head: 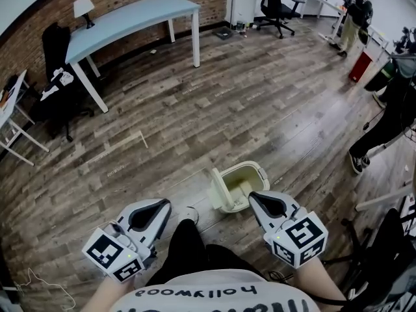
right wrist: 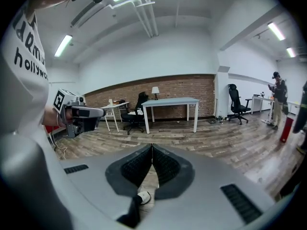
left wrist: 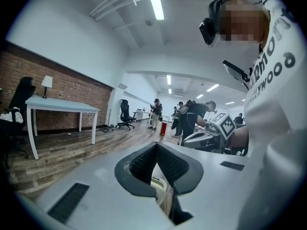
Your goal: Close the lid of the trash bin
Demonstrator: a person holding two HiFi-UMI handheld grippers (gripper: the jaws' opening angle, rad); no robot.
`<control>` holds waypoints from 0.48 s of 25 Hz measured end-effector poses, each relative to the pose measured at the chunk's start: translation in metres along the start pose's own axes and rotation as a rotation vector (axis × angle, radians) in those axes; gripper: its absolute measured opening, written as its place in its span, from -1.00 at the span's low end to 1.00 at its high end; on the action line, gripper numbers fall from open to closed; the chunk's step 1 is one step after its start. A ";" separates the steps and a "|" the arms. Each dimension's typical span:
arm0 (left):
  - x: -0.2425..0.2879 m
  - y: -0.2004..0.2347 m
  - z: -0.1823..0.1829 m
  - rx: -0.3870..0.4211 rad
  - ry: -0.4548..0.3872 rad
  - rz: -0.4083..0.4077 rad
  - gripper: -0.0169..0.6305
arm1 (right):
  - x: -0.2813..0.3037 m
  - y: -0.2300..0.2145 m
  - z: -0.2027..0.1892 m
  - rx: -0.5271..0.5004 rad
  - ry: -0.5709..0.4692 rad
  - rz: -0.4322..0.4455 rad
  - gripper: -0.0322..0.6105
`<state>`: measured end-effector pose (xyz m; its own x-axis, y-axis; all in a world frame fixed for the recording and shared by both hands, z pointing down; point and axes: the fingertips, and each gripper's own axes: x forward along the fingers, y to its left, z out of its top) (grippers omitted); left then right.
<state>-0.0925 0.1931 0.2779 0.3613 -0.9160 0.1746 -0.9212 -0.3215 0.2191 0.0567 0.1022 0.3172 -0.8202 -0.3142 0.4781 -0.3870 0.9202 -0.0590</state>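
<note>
Trash bin [head: 250, 169]: lid [head: 217, 191] upright, open. Left gripper [head: 162, 205], right gripper [head: 254, 196]: jaws together, empty. Advised: push lid's outer face gently over.

- Open wooden floor [head: 214, 103] lay beyond and to the left of the trash bin [head: 252, 169].
- The raised lid [head: 218, 190] stood on the bin's left side, between the left gripper [head: 164, 205] and the bin's mouth.
- The person's leg [head: 185, 246] and shoe [head: 189, 213] lay just beside the lid.
- The right gripper [head: 255, 197] hung at the bin's near rim, apparently unobstructed.
- The table [head: 130, 18] stood well apart.
</note>
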 end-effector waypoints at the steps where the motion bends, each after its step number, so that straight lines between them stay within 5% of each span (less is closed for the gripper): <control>1: 0.003 0.007 0.001 -0.006 0.001 -0.006 -0.92 | 0.007 -0.002 0.002 0.000 0.005 -0.001 -0.87; 12: 0.033 0.071 0.024 0.004 0.020 -0.052 -0.92 | 0.074 -0.012 0.009 0.041 0.068 0.019 -0.87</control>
<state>-0.1494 0.1344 0.2757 0.4114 -0.8930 0.1826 -0.9017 -0.3694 0.2248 -0.0032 0.0662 0.3454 -0.7976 -0.2795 0.5346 -0.3898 0.9151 -0.1032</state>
